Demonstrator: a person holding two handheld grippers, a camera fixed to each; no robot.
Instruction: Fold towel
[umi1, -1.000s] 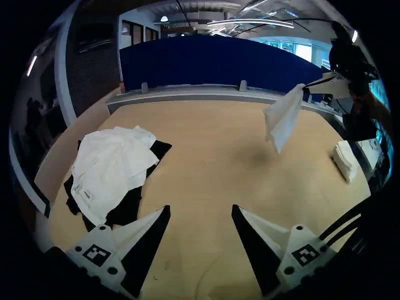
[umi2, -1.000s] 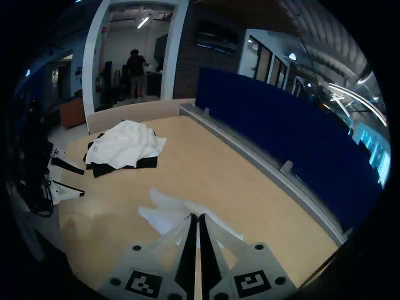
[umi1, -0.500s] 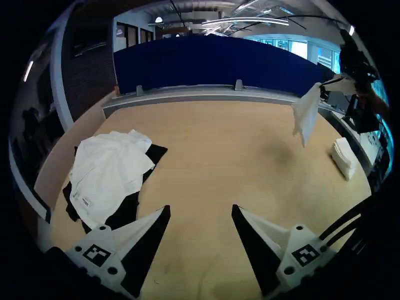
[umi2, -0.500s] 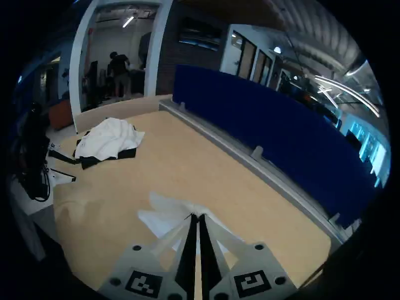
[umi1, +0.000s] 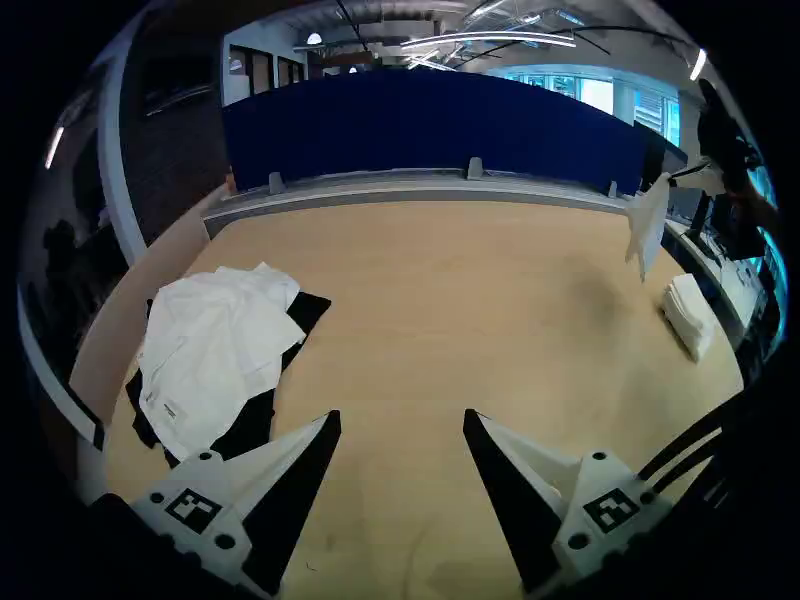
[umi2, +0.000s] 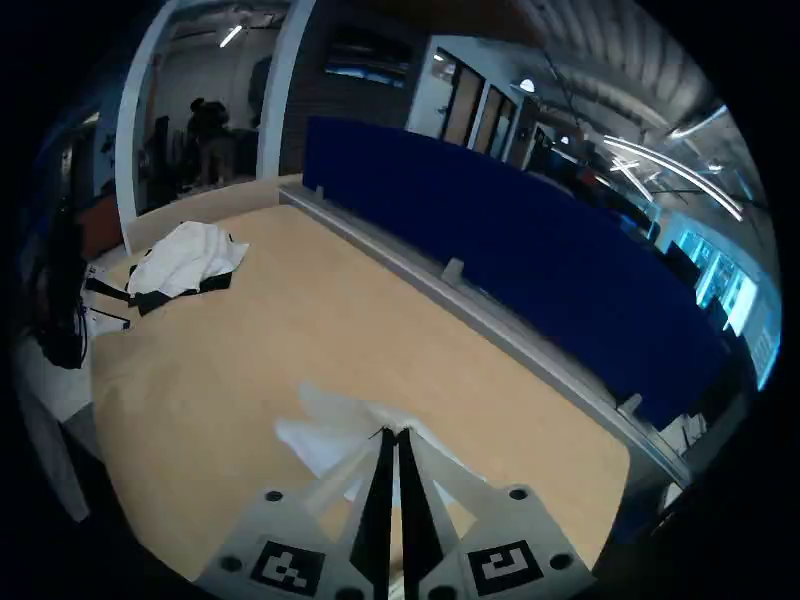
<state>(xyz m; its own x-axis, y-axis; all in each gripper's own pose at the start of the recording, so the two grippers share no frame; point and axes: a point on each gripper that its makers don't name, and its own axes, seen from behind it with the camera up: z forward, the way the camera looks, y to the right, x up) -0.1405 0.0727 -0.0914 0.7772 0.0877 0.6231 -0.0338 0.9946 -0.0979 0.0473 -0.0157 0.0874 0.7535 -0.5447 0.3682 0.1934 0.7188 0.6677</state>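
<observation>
My left gripper (umi1: 400, 425) hovers open over the wooden table (umi1: 450, 300), nothing between its fingers. A heap of white and black cloths (umi1: 215, 345) lies to its left. Far right, the right gripper (umi1: 700, 178) holds a white towel (umi1: 645, 222) hanging in the air above the table's right edge. In the right gripper view, my right gripper (umi2: 390, 440) is shut on that white towel (umi2: 325, 425), which bunches just beyond the fingertips. The cloth heap (umi2: 180, 265) lies far off at the left there.
A stack of folded white towels (umi1: 690, 315) sits at the table's right edge. A blue partition (umi1: 430, 120) runs along the far side of the table, and shows as a blue partition (umi2: 520, 240) in the right gripper view. A person (umi2: 200, 135) stands far back.
The right gripper has carried the hanging towel rightward, away from the table's middle toward its right edge. The cloth heap looks farther off in the right gripper view. The left gripper barely moved.
</observation>
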